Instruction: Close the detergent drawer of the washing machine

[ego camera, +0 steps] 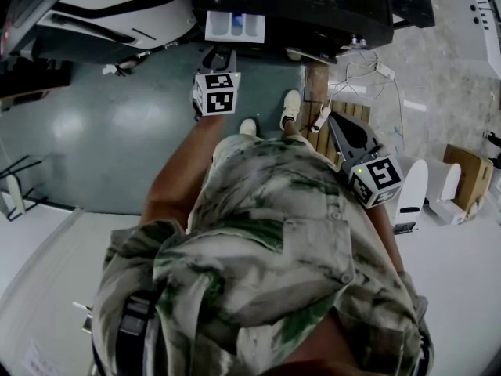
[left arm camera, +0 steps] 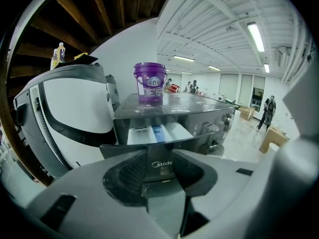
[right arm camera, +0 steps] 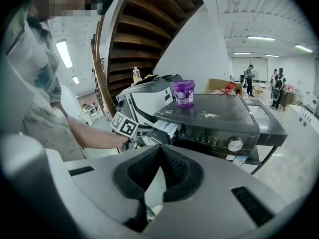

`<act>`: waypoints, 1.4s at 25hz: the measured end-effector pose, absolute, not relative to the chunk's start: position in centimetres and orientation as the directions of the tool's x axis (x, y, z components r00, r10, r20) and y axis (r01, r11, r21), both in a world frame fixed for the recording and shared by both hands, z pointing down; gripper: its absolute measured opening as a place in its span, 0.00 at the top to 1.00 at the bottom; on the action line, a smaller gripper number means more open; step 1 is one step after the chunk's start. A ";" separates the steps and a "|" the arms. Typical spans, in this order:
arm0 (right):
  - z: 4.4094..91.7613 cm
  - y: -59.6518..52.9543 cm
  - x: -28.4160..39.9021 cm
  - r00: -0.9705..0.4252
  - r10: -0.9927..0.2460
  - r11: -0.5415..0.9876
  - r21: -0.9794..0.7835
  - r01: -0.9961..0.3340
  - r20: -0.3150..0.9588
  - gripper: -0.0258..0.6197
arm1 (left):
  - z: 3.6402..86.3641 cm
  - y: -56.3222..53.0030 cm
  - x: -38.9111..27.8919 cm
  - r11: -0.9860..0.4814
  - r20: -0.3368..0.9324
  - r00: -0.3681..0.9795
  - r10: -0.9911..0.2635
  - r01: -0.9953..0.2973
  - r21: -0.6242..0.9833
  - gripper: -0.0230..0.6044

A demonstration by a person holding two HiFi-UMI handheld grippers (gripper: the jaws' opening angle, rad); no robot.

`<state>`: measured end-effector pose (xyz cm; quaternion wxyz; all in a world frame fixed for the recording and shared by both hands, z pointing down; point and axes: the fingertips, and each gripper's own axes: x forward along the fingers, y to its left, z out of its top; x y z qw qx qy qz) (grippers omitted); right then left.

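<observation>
Drawer position: the detergent drawer (left arm camera: 158, 132) is seen pulled out of the top front of the washing machine (left arm camera: 204, 114), at the left of the control panel.
Direction from jaws: the drawer's dark front panel lies straight ahead of the left gripper (left arm camera: 159, 157), framed in the gap between its jaws. Contact cannot be confirmed.
Long axis: the drawer's slide line runs away from the left jaws into the machine, so a straight push forward is judged to be called for.
Nearer hand: the left. The right gripper (right arm camera: 158, 151) is held well back at the person's side.
Left jaws: spread apart, nothing clamped.
Right jaws: tips pressed together, nothing held.
Drawer look: white compartments split by a blue divider, with a logo on the front panel.
On top: a purple tub (left arm camera: 149, 82) is stood on the lid.
</observation>
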<state>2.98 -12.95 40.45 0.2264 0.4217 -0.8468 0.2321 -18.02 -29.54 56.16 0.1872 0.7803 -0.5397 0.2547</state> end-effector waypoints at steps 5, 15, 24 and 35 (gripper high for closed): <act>40.6 -13.0 3.4 -0.539 -0.610 0.532 -0.203 -0.822 0.581 0.93 | 56.2 -30.0 -17.9 -0.338 0.601 0.284 -0.747 -0.941 0.025 0.70; 40.6 -12.9 4.4 -0.532 -0.618 0.521 -0.206 -0.828 0.579 0.93 | 56.1 -30.9 -17.7 -0.330 0.603 0.280 -0.747 -0.943 0.029 0.69; 40.7 -12.2 5.5 -0.521 -0.625 0.507 -0.205 -0.837 0.581 0.93 | 56.2 -31.6 -17.4 -0.326 0.607 0.275 -0.746 -0.945 0.028 0.69; 40.7 -12.6 6.8 -0.508 -0.631 0.497 -0.197 -0.845 0.586 0.93 | 56.2 -33.0 -17.1 -0.326 0.606 0.273 -0.747 -0.945 0.024 0.69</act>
